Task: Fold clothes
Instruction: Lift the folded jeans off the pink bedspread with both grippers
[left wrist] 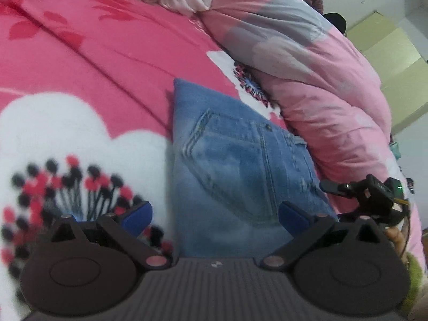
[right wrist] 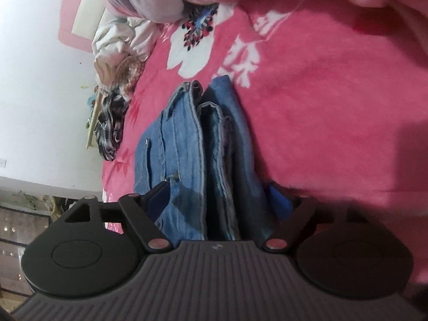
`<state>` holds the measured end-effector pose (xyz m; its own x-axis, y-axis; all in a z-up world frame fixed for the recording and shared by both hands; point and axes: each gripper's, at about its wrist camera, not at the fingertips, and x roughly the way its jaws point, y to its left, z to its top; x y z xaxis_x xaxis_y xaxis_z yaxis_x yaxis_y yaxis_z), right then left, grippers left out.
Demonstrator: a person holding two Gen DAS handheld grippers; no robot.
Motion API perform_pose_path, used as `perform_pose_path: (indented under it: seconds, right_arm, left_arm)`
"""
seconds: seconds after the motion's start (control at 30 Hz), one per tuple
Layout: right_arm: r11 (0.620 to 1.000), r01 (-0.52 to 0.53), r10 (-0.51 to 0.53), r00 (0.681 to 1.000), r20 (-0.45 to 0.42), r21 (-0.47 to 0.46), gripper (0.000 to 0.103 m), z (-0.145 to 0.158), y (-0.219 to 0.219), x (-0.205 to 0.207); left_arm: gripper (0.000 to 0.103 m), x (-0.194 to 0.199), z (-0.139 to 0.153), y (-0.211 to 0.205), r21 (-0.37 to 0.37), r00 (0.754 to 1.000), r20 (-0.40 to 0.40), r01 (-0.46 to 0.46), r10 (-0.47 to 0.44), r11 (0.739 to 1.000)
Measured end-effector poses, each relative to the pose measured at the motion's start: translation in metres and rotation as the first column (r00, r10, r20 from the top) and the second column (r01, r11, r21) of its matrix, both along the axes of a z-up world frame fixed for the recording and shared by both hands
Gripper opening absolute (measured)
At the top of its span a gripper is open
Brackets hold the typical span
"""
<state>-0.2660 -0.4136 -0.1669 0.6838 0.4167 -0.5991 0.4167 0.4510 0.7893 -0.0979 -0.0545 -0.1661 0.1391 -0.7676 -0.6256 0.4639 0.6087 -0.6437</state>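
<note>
Directly ahead of both tools, folded jeans (left wrist: pixel 235 165) lie on the bed (left wrist: pixel 107 80), long axis running away from the right tool (right wrist: pixel 216 200), whose parted jaws straddle the near end untouching; left tool (left wrist: pixel 214 216), also parted, faces the pocket side.

Left wrist camera looks down its fingers, close over the folded jeans (left wrist: pixel 240 165) at twelve o'clock; right wrist camera (rolled sideways) meets them (right wrist: pixel 198 155) edge-on, sharing the pink bedspread (left wrist: pixel 112 61).
</note>
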Motion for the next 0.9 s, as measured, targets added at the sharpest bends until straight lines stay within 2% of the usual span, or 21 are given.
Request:
perform_pose_path:
  seconds: [0.17, 0.23, 0.37, 0.43, 0.5, 0.57, 0.67, 0.77, 0.9]
  right_arm:
    - [0.998, 0.002, -0.004, 1.0, 0.026, 0.065, 0.094, -0.008, -0.011, 0.03]
    - [0.996, 0.015, -0.021, 0.997, 0.071, 0.084, 0.094, -0.007, -0.018, 0.039]
    - [0.997, 0.035, -0.042, 0.993, 0.106, 0.062, 0.093, -0.007, -0.024, 0.057]
    - [0.999, -0.012, 0.008, 0.993, 0.119, 0.035, 0.094, -0.009, -0.02, 0.061]
    - [0.996, -0.082, 0.078, 0.989, 0.124, 0.027, 0.094, -0.006, -0.013, 0.056]
    - [0.987, -0.137, 0.129, 0.986, 0.108, 0.079, 0.094, -0.007, -0.006, 0.044]
    - [0.975, -0.2, 0.189, 0.976, 0.105, 0.101, 0.093, -0.001, 0.006, 0.022]
    - [0.969, -0.214, 0.201, 0.974, 0.107, 0.122, 0.093, -0.005, 0.002, 0.031]
    - [0.967, -0.191, 0.164, 0.973, 0.163, 0.169, 0.092, -0.011, -0.013, 0.057]
  left_arm:
    - [0.101, 0.033, -0.008, -0.024, -0.069, 1.0, -0.012, 0.02, -0.02, 0.997]
    - [0.101, 0.039, -0.01, -0.035, -0.077, 0.999, -0.005, 0.036, -0.037, 0.996]
    - [0.102, 0.04, -0.014, -0.04, -0.103, 0.998, 0.002, 0.06, -0.06, 0.993]
    - [0.102, 0.037, -0.016, -0.037, -0.12, 0.998, 0.004, 0.069, -0.069, 0.99]
    - [0.102, 0.034, -0.018, -0.03, -0.148, 0.995, -0.04, 0.081, -0.087, 0.986]
    - [0.102, 0.026, -0.02, -0.024, -0.159, 0.99, -0.075, 0.103, -0.116, 0.982]
    - [0.102, 0.018, -0.022, -0.021, -0.166, 0.986, -0.097, 0.121, -0.139, 0.979]
    - [0.102, 0.025, -0.026, -0.025, -0.174, 0.984, -0.12, 0.113, -0.135, 0.978]
    - [0.102, 0.029, -0.026, -0.034, -0.163, 0.986, -0.103, 0.114, -0.131, 0.98]
